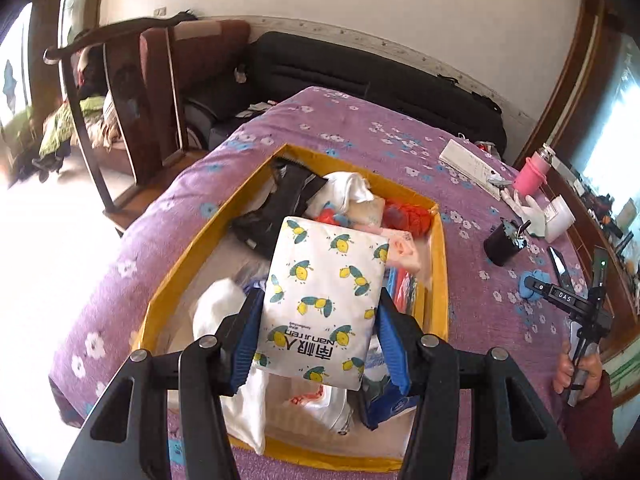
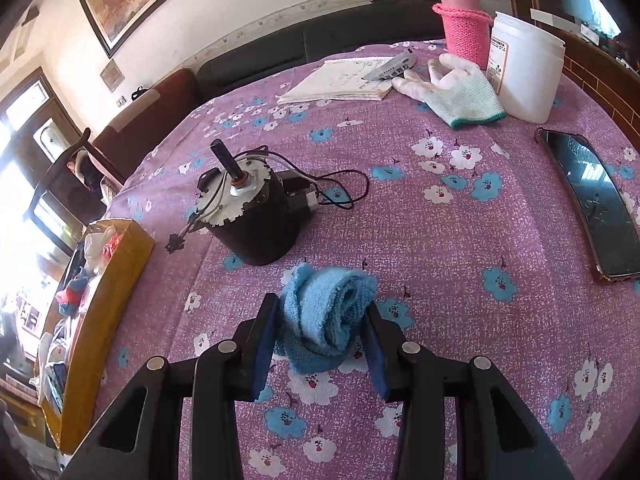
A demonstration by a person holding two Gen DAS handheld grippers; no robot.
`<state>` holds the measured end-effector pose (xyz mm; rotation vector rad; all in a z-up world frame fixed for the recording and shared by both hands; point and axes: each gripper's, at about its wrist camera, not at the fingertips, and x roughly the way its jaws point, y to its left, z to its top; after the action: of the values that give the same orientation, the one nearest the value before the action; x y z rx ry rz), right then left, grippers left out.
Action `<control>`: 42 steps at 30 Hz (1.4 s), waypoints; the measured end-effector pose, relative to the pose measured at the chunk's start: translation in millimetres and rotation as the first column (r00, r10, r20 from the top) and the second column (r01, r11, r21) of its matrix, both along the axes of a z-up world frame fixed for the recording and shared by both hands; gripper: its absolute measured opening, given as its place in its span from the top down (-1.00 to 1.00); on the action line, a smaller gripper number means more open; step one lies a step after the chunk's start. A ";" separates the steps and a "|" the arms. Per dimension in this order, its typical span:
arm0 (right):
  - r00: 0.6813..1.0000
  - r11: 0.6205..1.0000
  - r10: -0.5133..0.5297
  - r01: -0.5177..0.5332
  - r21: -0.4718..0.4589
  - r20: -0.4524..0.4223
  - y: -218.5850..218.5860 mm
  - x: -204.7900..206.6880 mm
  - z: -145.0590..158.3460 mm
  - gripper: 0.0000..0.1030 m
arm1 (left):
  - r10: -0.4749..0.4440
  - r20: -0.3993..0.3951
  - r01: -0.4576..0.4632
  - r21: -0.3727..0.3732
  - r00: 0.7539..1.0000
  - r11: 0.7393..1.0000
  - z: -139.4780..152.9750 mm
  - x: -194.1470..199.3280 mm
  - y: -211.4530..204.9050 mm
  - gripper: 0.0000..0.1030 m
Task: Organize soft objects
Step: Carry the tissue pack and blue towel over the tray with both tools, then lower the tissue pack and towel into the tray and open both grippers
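The left gripper (image 1: 318, 320) grasps a flat white soft pack printed with yellow-and-teal lemons (image 1: 324, 304), its blue pads (image 1: 250, 336) pressed against the pack's two long edges, and holds it above a shallow yellow cardboard box (image 1: 438, 264) that sits on a purple cloth patterned with white and blue flowers (image 1: 360, 128). Inside the box lie a crumpled black garment (image 1: 280, 204), a white cloth (image 1: 352, 186), a red-orange bundle (image 1: 412, 216), white plastic bags (image 1: 224, 316) and other soft pieces too jumbled to tell apart. The right gripper (image 2: 320, 336) is clenched on a rolled light-blue terry towel (image 2: 326, 312), which rests on the flowered cloth with a dark blue pad (image 2: 262, 344) touching each side of it. Just beyond the towel stands a black cylindrical electric motor with a shaft and loose wires (image 2: 256, 208). The yellow box stands off to the left in the right wrist view, well apart from the towel. Farther back on the cloth are a white paper booklet (image 2: 340, 80), a white knit work glove with a green cuff (image 2: 460, 92), a white plastic jar (image 2: 524, 72) and a pink flask in a pink knitted sleeve (image 2: 464, 28); a dark smartphone (image 2: 592, 200) lies at the right. In the left wrist view, a hand (image 1: 576, 372) at the right edge grips the other gripper's handle.
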<state>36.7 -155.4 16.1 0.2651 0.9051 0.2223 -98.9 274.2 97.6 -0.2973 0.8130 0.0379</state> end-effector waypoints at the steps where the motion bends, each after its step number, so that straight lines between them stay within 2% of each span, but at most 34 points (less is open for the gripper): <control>1: 1.000 1.000 0.000 0.000 0.000 0.000 -0.2 0.2 -0.2 0.18 | 0.010 -0.006 -0.010 -0.016 1.000 1.000 -5.7 -2.2 3.1 -0.04; 12: 1.000 1.000 -0.005 0.005 0.001 -0.001 -0.6 -0.5 -1.9 0.16 | 0.097 -0.113 -0.087 0.095 0.989 0.992 -43.2 -4.7 7.0 -0.03; 18: 1.000 1.000 -0.006 0.006 -0.002 0.001 -0.4 -0.5 -1.7 0.16 | 0.157 -0.132 -0.140 0.129 0.979 0.982 -54.5 -4.0 15.6 -0.04; 21: 1.000 1.000 -0.007 0.007 -0.003 0.002 -0.2 -1.0 -2.0 0.16 | 0.165 -0.110 -0.153 0.113 0.980 0.982 -51.1 -10.0 16.6 -0.06; 27: 0.999 0.999 -0.026 0.027 -0.044 0.024 3.2 -4.0 2.3 0.16 | 0.202 -0.005 -0.200 0.106 0.979 0.974 -27.7 -33.6 25.6 -0.40; 29: 0.998 0.996 -0.043 0.046 -0.071 0.044 3.5 -9.4 13.1 0.16 | 0.211 0.016 -0.211 0.097 0.977 0.973 -23.6 -41.1 32.7 -0.42; 31: 0.997 0.998 -0.029 0.032 -0.050 0.072 8.4 -22.4 32.6 0.16 | 0.211 0.034 -0.213 0.084 0.977 0.973 -22.6 -46.6 39.9 -0.44; 35: 0.992 0.997 0.080 -0.082 0.012 0.095 50.1 -39.9 68.6 0.15 | 0.216 0.048 -0.218 0.052 0.975 0.974 -26.4 -52.0 52.0 -0.44; 37: 0.978 0.983 0.178 -0.181 0.020 0.106 92.1 -44.7 82.5 0.15 | 0.215 0.063 -0.218 0.038 0.975 0.975 -26.7 -55.4 55.4 -0.44; 40: 0.945 0.949 0.314 -0.316 0.003 0.093 163.0 -45.5 86.5 0.14 | 0.210 0.088 -0.214 0.033 0.974 0.976 -25.0 -63.1 59.9 -0.45; 42: 0.922 0.925 0.380 -0.380 -0.017 0.077 206.1 -43.9 81.6 0.14 | 0.207 0.105 -0.214 0.056 0.973 0.975 -23.1 -68.3 61.9 -0.46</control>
<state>-7.1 50.7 97.7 0.0750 0.8726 0.5885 -167.2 336.1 74.5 -0.3184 0.6785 0.2480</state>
